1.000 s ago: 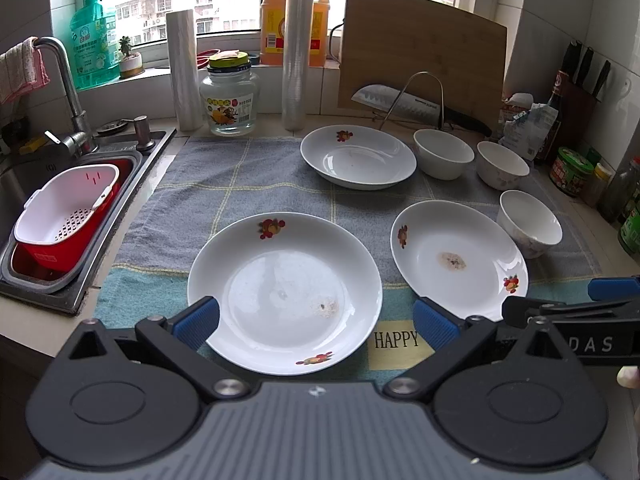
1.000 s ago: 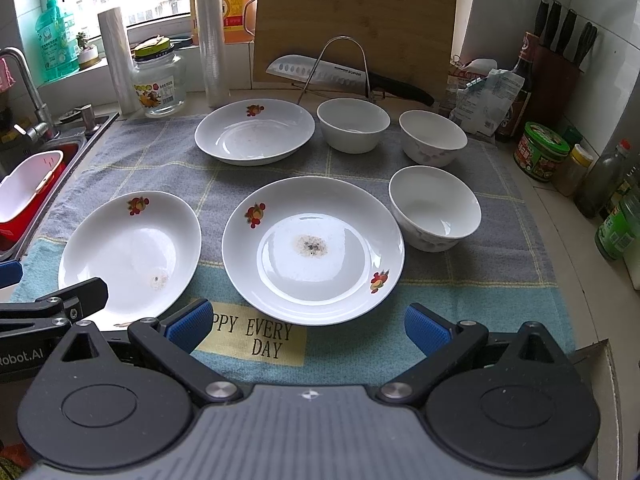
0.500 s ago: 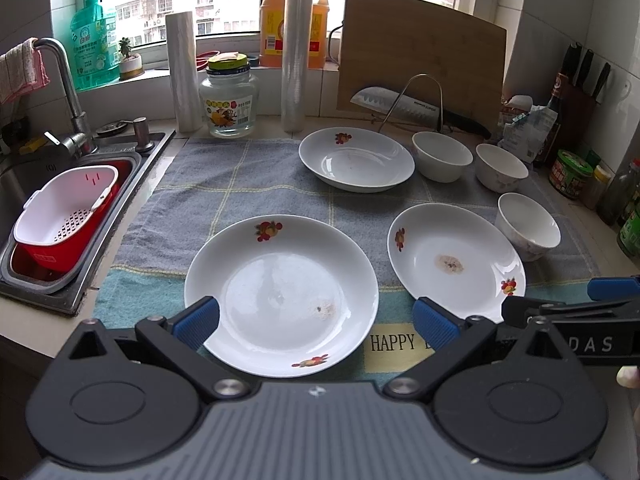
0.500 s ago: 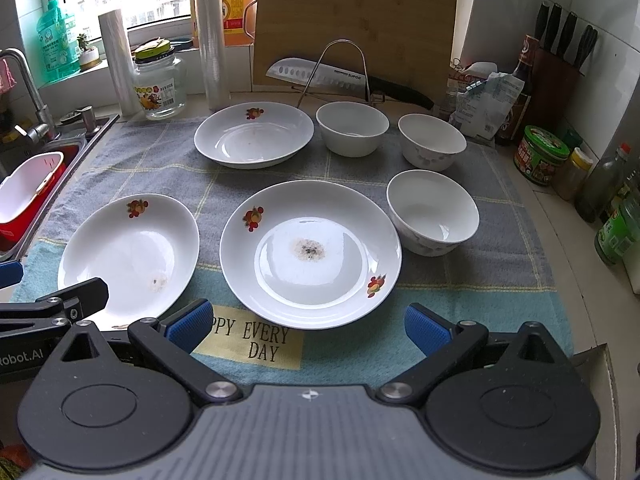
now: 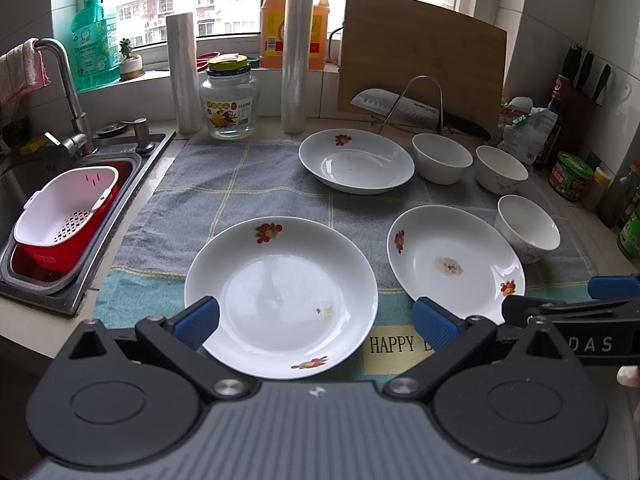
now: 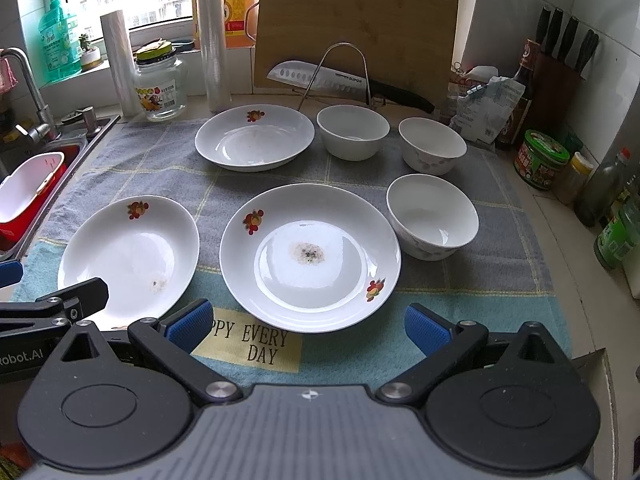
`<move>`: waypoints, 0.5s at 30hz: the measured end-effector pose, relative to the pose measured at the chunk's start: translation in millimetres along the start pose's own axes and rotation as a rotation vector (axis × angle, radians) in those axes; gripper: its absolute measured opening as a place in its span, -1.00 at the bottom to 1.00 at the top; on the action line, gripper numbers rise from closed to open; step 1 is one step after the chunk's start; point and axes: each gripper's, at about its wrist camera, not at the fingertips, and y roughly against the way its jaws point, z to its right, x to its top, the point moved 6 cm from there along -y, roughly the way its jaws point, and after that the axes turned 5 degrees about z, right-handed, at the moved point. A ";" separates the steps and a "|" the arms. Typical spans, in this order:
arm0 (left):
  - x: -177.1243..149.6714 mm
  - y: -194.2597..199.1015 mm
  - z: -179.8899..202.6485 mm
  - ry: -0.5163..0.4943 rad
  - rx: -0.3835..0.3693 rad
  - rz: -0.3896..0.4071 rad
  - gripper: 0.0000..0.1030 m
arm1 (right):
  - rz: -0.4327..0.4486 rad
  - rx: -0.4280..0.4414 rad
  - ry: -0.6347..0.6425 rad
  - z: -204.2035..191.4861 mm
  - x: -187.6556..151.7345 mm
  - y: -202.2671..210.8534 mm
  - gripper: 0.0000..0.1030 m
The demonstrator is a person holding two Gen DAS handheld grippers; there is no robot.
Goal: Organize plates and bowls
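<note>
Three white plates with fruit decals and three white bowls lie on a grey and teal towel. My left gripper is open, its blue fingertips flanking the near edge of the near left plate without touching it. My right gripper is open just before the stained middle plate. The far plate sits at the back, with bowls beside it and one bowl right of the middle plate. Each gripper shows in the other's view: right gripper, left gripper.
A sink with a red and white strainer basket and a faucet lies to the left. At the back stand a glass jar, film rolls, a cutting board and a knife on a rack. Jars and bottles line the right.
Both views have shifted only slightly. No dish has moved, and both grippers remain open with nothing held.
</note>
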 end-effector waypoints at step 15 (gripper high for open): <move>-0.7 -0.6 -2.2 0.006 -0.008 0.010 0.98 | 0.033 0.024 0.044 -2.9 2.3 -2.0 1.00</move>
